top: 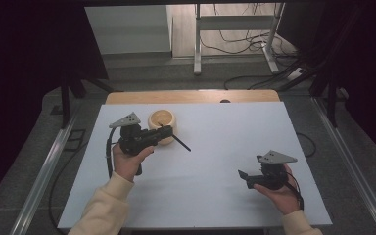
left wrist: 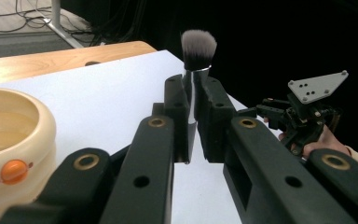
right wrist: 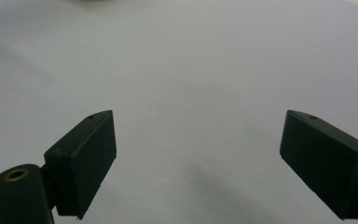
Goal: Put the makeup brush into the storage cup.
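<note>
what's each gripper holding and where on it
The left gripper is shut on a brush, clamped on its shiny handle just below the bristles. The right gripper is open and holds nothing.

No readable text, labels, brands or numbers anywhere.

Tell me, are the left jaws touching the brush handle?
Touching. In the left gripper view, the left gripper has its jaws pressed against both sides of the brush handle.
</note>
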`<move>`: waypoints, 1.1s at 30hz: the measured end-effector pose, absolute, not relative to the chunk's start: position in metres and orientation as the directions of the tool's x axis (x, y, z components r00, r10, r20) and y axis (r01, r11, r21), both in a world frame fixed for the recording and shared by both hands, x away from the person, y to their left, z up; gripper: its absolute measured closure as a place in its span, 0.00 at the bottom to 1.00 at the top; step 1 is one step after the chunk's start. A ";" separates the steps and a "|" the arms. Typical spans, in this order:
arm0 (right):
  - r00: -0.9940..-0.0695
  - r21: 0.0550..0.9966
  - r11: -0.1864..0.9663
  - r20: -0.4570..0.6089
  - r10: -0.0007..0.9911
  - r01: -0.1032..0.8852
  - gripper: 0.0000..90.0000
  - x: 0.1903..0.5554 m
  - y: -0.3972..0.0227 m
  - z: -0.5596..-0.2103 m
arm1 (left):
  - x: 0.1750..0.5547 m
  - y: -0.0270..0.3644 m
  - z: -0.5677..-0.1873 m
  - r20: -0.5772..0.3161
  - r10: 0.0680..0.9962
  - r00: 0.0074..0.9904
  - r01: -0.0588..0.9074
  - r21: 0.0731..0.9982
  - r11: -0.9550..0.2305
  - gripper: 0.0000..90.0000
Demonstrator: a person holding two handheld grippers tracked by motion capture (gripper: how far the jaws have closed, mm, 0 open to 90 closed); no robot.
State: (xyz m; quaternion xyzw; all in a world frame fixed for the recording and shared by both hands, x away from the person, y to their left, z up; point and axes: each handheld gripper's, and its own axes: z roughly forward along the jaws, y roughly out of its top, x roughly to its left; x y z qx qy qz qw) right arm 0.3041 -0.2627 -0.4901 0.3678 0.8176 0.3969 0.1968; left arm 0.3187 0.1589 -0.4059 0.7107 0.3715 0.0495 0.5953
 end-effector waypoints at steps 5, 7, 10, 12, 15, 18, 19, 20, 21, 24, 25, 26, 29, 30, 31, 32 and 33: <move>-0.651 0.790 0.418 -0.032 0.758 0.448 0.12 0.304 -0.263 -0.491 | 0.323 0.164 -0.405 -0.378 0.595 0.710 0.474 0.881 -0.005 0.93; -0.651 0.789 0.420 -0.035 0.758 0.448 0.12 0.304 -0.263 -0.491 | 0.326 0.166 -0.404 -0.382 0.597 0.705 0.476 0.880 0.001 0.93; -0.651 0.789 0.420 -0.034 0.758 0.448 0.12 0.305 -0.263 -0.491 | 0.328 0.170 -0.401 -0.377 0.608 0.699 0.466 0.885 0.013 0.93; -0.652 0.791 0.420 -0.034 0.757 0.445 0.12 0.305 -0.263 -0.491 | 0.330 0.172 -0.399 -0.377 0.608 0.699 0.461 0.887 0.021 0.93; -0.653 0.793 0.416 -0.031 0.757 0.444 0.12 0.305 -0.263 -0.491 | 0.334 0.175 -0.397 -0.375 0.618 0.691 0.460 0.888 0.024 0.93; -0.652 0.792 0.417 -0.032 0.758 0.446 0.12 0.304 -0.264 -0.491 | 0.337 0.178 -0.395 -0.371 0.629 0.683 0.461 0.887 0.023 0.93; -0.651 0.792 0.418 -0.033 0.758 0.446 0.12 0.305 -0.264 -0.491 | 0.338 0.179 -0.395 -0.369 0.633 0.681 0.460 0.887 0.023 0.93; -0.651 0.792 0.419 -0.036 0.758 0.444 0.12 0.305 -0.264 -0.491 | 0.339 0.180 -0.394 -0.371 0.636 0.677 0.461 0.887 0.026 0.93; -0.650 0.791 0.419 -0.037 0.759 0.445 0.12 0.305 -0.264 -0.491 | 0.339 0.182 -0.394 -0.369 0.639 0.675 0.462 0.887 0.024 0.93; -0.649 0.791 0.419 -0.036 0.760 0.446 0.12 0.305 -0.265 -0.491 | 0.342 0.185 -0.393 -0.367 0.647 0.668 0.462 0.887 0.026 0.93; -0.649 0.791 0.419 -0.036 0.760 0.446 0.12 0.305 -0.265 -0.491 | 0.343 0.186 -0.392 -0.367 0.648 0.667 0.462 0.887 0.027 0.93; -0.650 0.791 0.419 -0.036 0.759 0.446 0.12 0.305 -0.264 -0.491 | 0.343 0.186 -0.392 -0.370 0.649 0.665 0.464 0.885 0.029 0.93; -0.651 0.789 0.422 -0.036 0.758 0.447 0.12 0.305 -0.264 -0.491 | 0.346 0.188 -0.390 -0.365 0.657 0.659 0.465 0.885 0.025 0.93; -0.652 0.788 0.423 -0.037 0.758 0.447 0.12 0.305 -0.264 -0.492 | 0.347 0.188 -0.390 -0.364 0.660 0.657 0.464 0.885 0.026 0.93; -0.651 0.788 0.422 -0.036 0.758 0.448 0.12 0.305 -0.264 -0.492 | 0.348 0.189 -0.389 -0.363 0.661 0.657 0.464 0.885 0.025 0.93; -0.651 0.788 0.423 -0.036 0.758 0.448 0.12 0.305 -0.263 -0.492 | 0.349 0.189 -0.388 -0.363 0.663 0.655 0.464 0.885 0.026 0.93; -0.651 0.787 0.422 -0.036 0.758 0.449 0.12 0.305 -0.263 -0.492 | 0.350 0.189 -0.387 -0.360 0.665 0.654 0.463 0.886 0.024 0.93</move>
